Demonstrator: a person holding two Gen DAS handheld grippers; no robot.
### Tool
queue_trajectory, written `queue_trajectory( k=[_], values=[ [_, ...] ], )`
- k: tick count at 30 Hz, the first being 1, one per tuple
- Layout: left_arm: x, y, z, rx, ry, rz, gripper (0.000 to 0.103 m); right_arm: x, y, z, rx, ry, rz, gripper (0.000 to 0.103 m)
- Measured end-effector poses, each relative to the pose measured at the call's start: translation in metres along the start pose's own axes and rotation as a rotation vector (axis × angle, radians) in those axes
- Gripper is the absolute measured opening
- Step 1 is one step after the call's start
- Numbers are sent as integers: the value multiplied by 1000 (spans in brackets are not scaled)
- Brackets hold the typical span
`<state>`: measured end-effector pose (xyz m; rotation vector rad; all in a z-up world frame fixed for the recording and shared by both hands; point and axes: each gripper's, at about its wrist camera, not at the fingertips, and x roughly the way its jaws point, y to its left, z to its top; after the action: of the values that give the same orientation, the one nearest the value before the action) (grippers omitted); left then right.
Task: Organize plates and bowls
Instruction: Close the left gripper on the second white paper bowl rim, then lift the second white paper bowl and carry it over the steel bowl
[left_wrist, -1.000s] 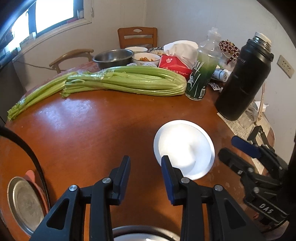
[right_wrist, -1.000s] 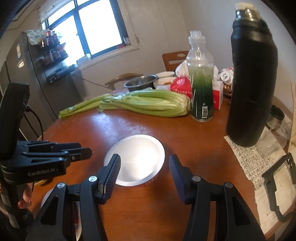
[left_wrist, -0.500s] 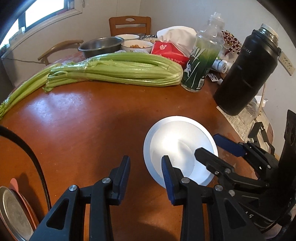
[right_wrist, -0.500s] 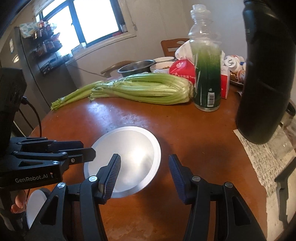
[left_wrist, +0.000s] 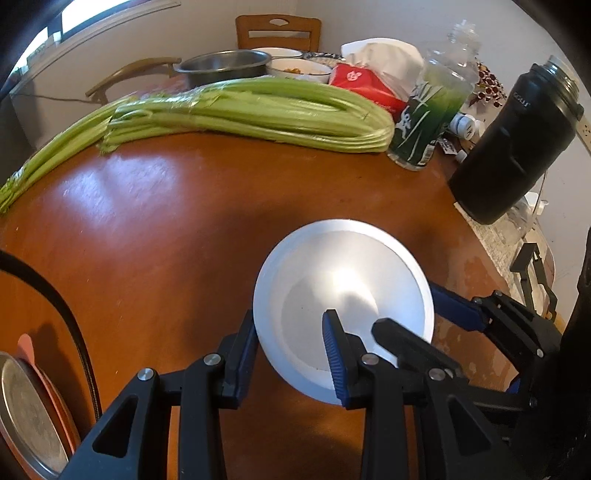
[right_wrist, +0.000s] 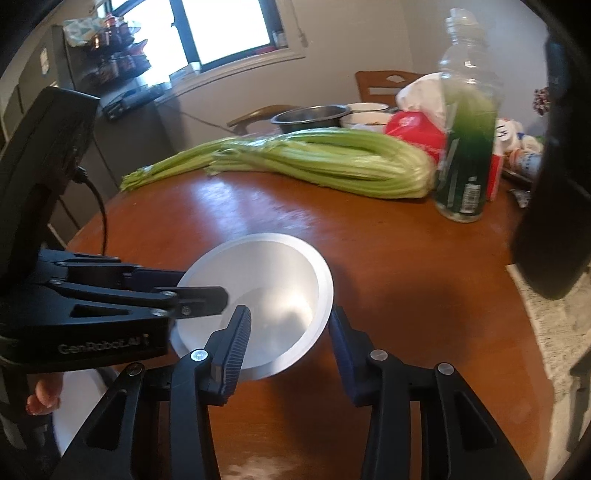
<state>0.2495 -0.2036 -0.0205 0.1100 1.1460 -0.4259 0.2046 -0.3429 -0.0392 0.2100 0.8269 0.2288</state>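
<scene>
wooden table (left_wrist: 155, 229) carries the white bowl (left_wrist: 343, 291), which now fills more of both views than a second ago. left gripper (left_wrist: 291, 343) jaws, unchanged and narrow, straddle its near rim; right gripper (right_wrist: 290, 332) jaws are closing astride the opposite rim, pads not yet pressing.

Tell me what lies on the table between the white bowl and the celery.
Nothing: in both wrist views only bare brown table separates the white bowl from the celery.
</scene>
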Motion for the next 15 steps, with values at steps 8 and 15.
queue_trajectory(
  k=[8, 15],
  values=[
    [-3, 21, -8, -46, 0, -8, 35, 8, 22, 1, -16, 11, 40, 44],
    [-15, 27, -11, -61, -32, -11, 35, 3, 36, 5, -34, 0, 37, 43]
  ],
)
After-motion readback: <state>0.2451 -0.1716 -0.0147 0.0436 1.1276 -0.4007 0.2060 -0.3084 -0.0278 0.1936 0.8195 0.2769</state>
